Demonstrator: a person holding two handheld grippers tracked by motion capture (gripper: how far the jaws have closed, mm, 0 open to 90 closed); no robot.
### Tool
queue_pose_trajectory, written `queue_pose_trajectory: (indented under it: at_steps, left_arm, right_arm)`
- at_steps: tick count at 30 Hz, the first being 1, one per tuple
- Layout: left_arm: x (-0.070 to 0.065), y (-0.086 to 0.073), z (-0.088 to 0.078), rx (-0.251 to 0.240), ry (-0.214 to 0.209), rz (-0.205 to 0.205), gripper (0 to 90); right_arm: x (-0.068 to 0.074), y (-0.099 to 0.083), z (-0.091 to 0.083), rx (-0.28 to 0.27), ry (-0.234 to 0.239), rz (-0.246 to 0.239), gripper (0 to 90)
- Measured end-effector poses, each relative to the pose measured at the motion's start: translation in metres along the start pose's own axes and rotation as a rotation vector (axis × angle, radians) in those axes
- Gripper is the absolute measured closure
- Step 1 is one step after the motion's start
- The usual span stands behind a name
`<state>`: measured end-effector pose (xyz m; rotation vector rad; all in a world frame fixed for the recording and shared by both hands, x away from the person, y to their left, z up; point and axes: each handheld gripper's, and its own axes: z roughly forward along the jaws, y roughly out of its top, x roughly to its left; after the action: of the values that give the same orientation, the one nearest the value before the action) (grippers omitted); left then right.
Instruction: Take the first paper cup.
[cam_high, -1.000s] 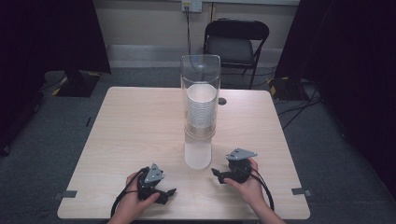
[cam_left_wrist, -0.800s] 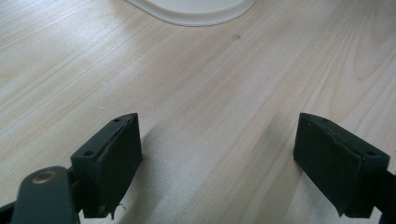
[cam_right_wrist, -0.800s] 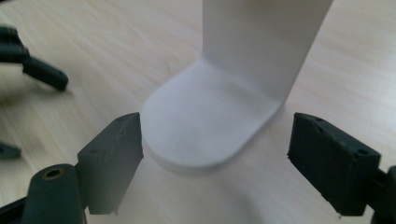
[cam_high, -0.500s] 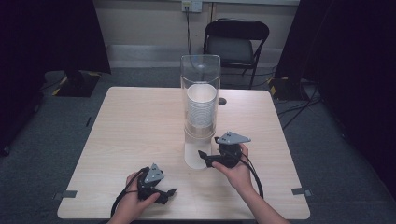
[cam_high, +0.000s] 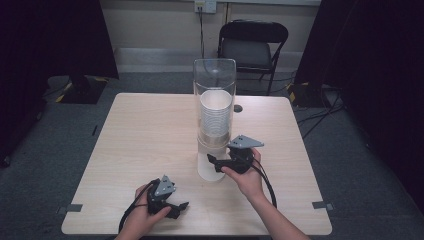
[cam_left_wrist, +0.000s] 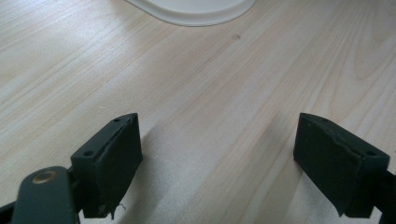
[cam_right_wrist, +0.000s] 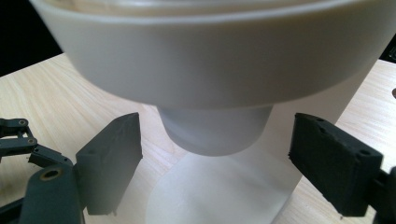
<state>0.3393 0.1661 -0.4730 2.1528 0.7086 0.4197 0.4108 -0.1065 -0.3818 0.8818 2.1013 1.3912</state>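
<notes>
A tall clear tube (cam_high: 214, 85) stands mid-table on a white base (cam_high: 209, 170) and holds a stack of white cups (cam_high: 216, 117). My right gripper (cam_high: 212, 161) is level at the tube's foot, jaws pointing left. In the right gripper view its open jaws (cam_right_wrist: 217, 158) flank the lowest cup's bottom (cam_right_wrist: 215, 133) under the white collar (cam_right_wrist: 210, 60) without touching it; they have just closed a little. My left gripper (cam_high: 181, 207) rests open near the front edge. Its jaws (cam_left_wrist: 219, 158) have bare wood between them, and the base's rim (cam_left_wrist: 191, 9) lies beyond.
The light wooden table (cam_high: 140, 135) has a small dark disc (cam_high: 238, 108) behind the tube. A black folding chair (cam_high: 252, 47) stands beyond the far edge. Dark curtains hang at both sides, and cables lie on the grey floor at right.
My right gripper has lifted off the table and moved left and forward to the tube's foot. The left gripper has stayed where it was.
</notes>
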Motion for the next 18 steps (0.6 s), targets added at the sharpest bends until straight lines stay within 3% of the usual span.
queue_pose_trajectory:
  at_steps: [8, 18]
  left_arm:
    - [0.000, 0.000, 0.000, 0.000, 0.000, 0.000, 14.8]
    - [0.000, 0.000, 0.000, 0.000, 0.000, 0.000, 14.8]
  right_arm:
    - [-0.002, 0.002, 0.004, -0.015, 0.020, 0.023, 18.3]
    - [0.003, 0.013, 0.008, -0.035, 0.025, -0.013, 24.0]
